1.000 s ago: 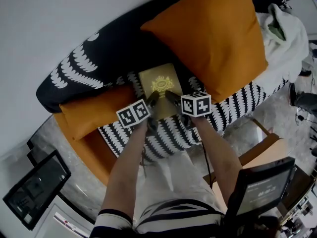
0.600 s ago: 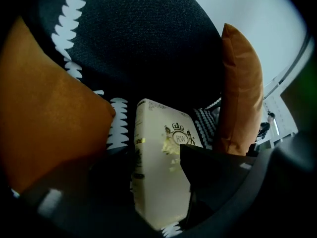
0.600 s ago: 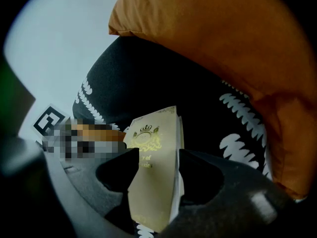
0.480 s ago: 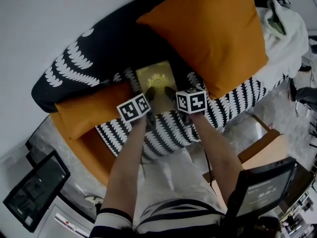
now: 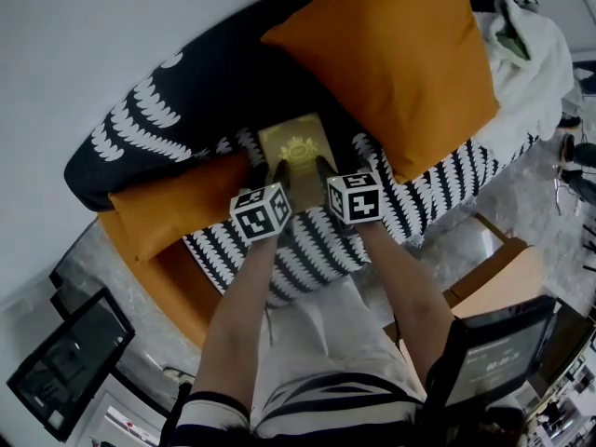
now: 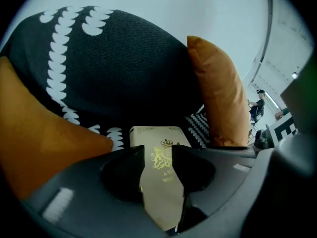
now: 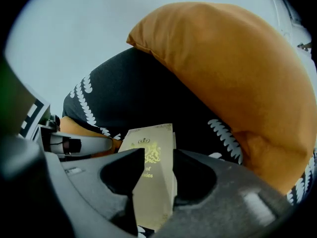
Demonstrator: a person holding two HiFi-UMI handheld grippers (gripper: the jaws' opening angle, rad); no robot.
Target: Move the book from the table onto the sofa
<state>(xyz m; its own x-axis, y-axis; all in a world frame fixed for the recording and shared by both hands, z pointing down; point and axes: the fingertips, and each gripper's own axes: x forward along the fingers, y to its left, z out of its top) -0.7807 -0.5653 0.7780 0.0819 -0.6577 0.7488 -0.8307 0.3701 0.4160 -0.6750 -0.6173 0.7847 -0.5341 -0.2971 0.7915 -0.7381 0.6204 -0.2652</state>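
book (image 5: 298, 149) lying on sofa (image 5: 209, 87); left gripper (image 5: 277, 172), right gripper (image 5: 323, 168) jaws closing from wide, cover showing between them, seemingly not pinching it; placement looking done.

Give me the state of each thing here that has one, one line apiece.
Book: closed, cover up, on the sofa seat.
Left gripper: jaws closing, book showing between them, no clamp visible.
Right gripper: jaws closing, book showing between them, no clamp visible.
Large orange cushion: propped upright against the backrest.
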